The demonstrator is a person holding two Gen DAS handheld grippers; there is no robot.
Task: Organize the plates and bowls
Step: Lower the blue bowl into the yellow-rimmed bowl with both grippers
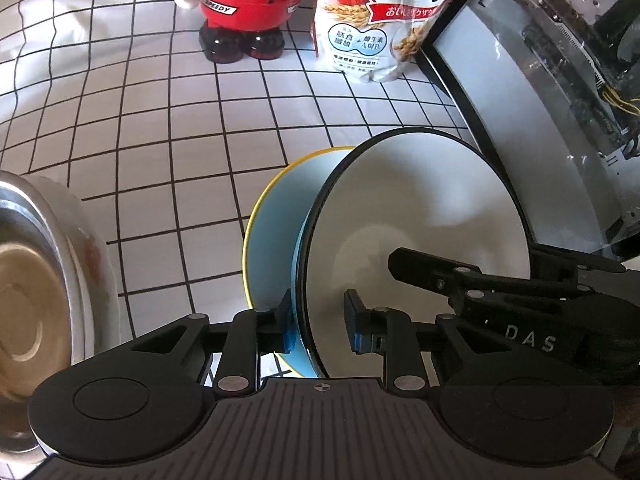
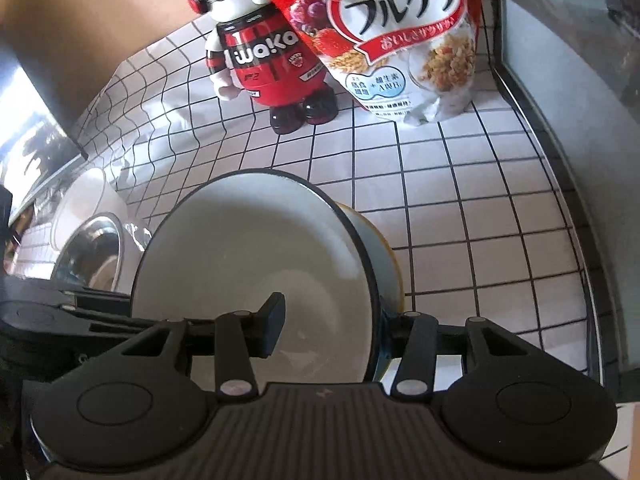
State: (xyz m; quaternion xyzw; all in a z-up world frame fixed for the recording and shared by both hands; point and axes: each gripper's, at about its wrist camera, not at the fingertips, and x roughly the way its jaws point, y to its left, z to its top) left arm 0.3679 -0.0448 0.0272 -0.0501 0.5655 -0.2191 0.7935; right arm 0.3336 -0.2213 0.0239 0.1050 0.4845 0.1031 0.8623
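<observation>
A white bowl with a black rim (image 1: pixel 420 208) (image 2: pixel 248 248) sits nested in a pale blue bowl with a yellow rim (image 1: pixel 272 236) (image 2: pixel 390 276) on the grid-patterned cloth. My left gripper (image 1: pixel 320 320) straddles the white bowl's near-left rim. One pad is outside against the wall, the other inside with a small gap, so it stands open. My right gripper (image 2: pixel 332 324) straddles the opposite side. Its inner finger (image 2: pixel 274 328) hangs clear of the wall inside the white bowl. Both rims hide its outer finger. That inner finger (image 1: pixel 424 268) also shows in the left wrist view.
A steel bowl (image 1: pixel 36 288) (image 2: pixel 92 252) sits to the left, with a white cup (image 2: pixel 80 200) behind it. A red mascot bottle (image 1: pixel 244 4) (image 2: pixel 272 68) and a cereal bag (image 1: pixel 376 20) (image 2: pixel 404 40) stand at the back. A glass-sided computer case (image 1: pixel 540 140) (image 2: pixel 580 140) walls off the right.
</observation>
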